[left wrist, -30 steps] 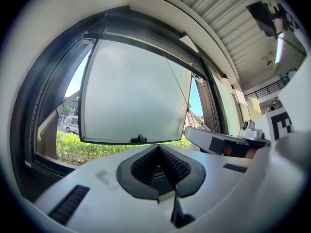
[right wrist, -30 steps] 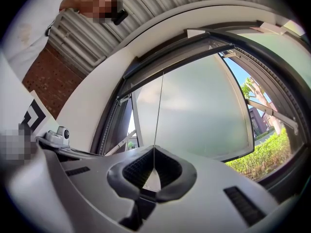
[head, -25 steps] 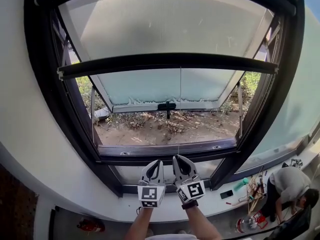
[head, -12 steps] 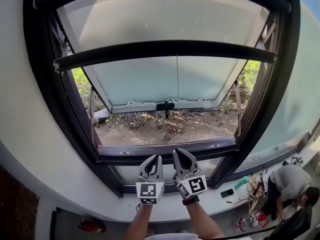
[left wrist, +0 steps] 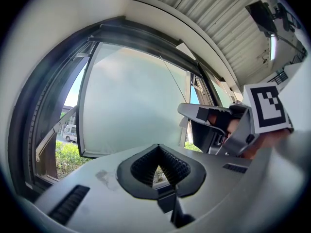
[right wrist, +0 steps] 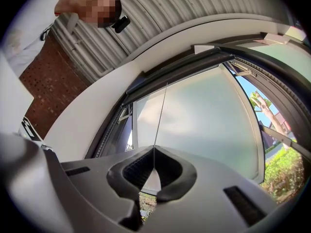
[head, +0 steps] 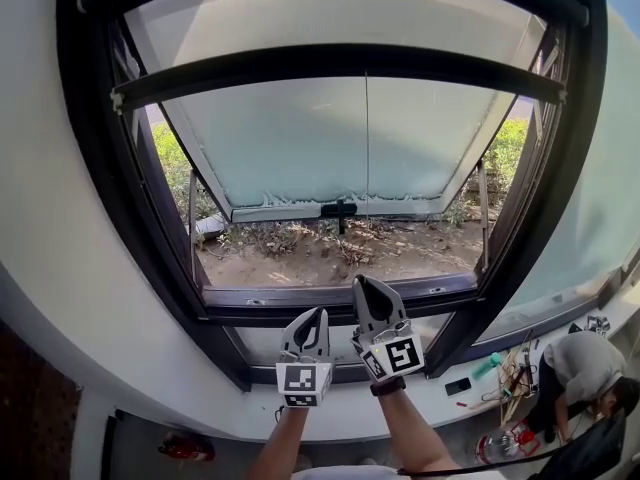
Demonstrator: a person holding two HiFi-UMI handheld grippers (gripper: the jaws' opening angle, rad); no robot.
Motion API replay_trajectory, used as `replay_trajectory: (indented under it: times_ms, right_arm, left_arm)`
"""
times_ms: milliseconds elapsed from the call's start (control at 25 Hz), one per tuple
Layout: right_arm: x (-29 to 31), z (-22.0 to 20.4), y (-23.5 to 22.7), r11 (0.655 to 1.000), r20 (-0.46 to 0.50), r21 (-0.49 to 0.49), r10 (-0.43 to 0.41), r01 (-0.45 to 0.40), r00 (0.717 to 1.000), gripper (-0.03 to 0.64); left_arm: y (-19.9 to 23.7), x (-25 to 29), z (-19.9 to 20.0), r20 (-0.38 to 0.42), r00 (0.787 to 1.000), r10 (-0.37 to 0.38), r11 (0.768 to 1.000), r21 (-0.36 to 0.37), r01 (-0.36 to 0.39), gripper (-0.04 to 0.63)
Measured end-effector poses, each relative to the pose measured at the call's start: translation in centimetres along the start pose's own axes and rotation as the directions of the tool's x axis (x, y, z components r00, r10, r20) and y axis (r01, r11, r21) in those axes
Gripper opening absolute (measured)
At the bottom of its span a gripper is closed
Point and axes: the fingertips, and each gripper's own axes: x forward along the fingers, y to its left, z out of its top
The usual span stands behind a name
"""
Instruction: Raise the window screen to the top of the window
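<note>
Filling the whole view ahead of both tongs is the window frame (head: 90,168). The pale screen (head: 330,18) hangs in its upper part, high above the tongs. The screen's black bottom bar (head: 330,63) lies crosswise, side to side, short of the top of the frame. A thin cord (head: 366,168) drops straight from that bar to the right tongs (head: 367,286), which are pinched tight on it. The left tongs (head: 318,314), just beside and lower, are closed on nothing. The right hand looks nearer the job: the bar should travel along the cord's upright line.
</note>
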Motion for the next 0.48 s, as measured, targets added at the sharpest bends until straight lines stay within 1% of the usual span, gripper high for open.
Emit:
replay_trajectory:
  times_ms: [280,480]
  right_arm:
    - [1.4,2.1,-0.6,1.0,0.041,-0.024,0.003,-0.002,0.999,0.0]
    - [2.1,3.0,-0.8,0.999,0.053,-0.039,0.01,-0.008,0.999,0.0]
  left_arm:
    - [-0.5,0.0,0.0,-0.008,1.0,-0.012,1.0,-0.01,0.012,0.002]
    - [-1.3,0.0,-0.3,-0.013,1.0,-0.025,1.0,-0.015,0.025,0.002]
